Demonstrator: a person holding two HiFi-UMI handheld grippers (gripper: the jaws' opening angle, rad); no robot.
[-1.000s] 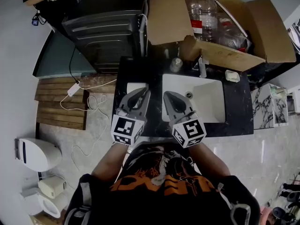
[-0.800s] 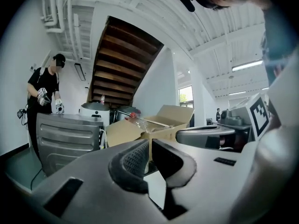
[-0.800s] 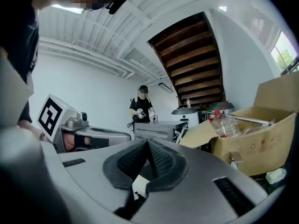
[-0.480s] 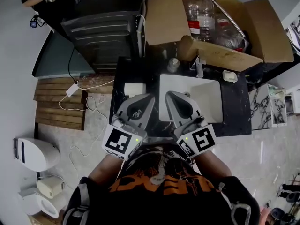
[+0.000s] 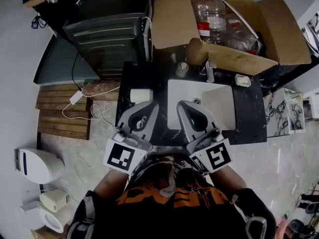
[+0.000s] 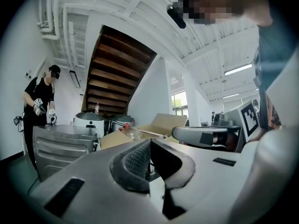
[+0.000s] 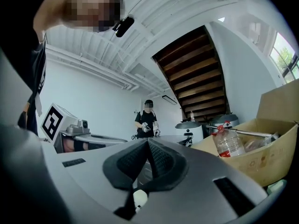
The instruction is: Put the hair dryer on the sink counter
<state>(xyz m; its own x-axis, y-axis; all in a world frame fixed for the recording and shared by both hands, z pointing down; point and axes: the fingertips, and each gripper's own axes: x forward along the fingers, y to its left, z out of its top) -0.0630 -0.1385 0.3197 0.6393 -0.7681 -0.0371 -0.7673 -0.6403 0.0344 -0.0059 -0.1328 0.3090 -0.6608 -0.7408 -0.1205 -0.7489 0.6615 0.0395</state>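
Stock as I read it from my feeds. One left gripper (image 5: 151, 106): jaws pressed together, nothing between them, held level over the near part of the desk (image 5: 251, 121). One right gripper (image 5: 183, 106): jaws likewise together and empty, just beside the left one, over the front of the white sink (image 5: 219, 106). One desk, black top, with the sink set in its middle. At its back stand a tap (image 5: 210, 72) and a small jar (image 5: 182, 69), with a white dish (image 5: 243, 80) at back right. A white block (image 5: 141, 94) lies left of the sink, just ahead of the left gripper. The hair dryer I cannot pick out in any view, and the white block is too small to identify. Behind the desk: one open cardboard box (image 5: 174, 19) holding plastic bottles (image 5: 207, 11). On the floor to the left: one wooden pallet (image 5: 65, 113) and one white cable (image 5: 97, 111).
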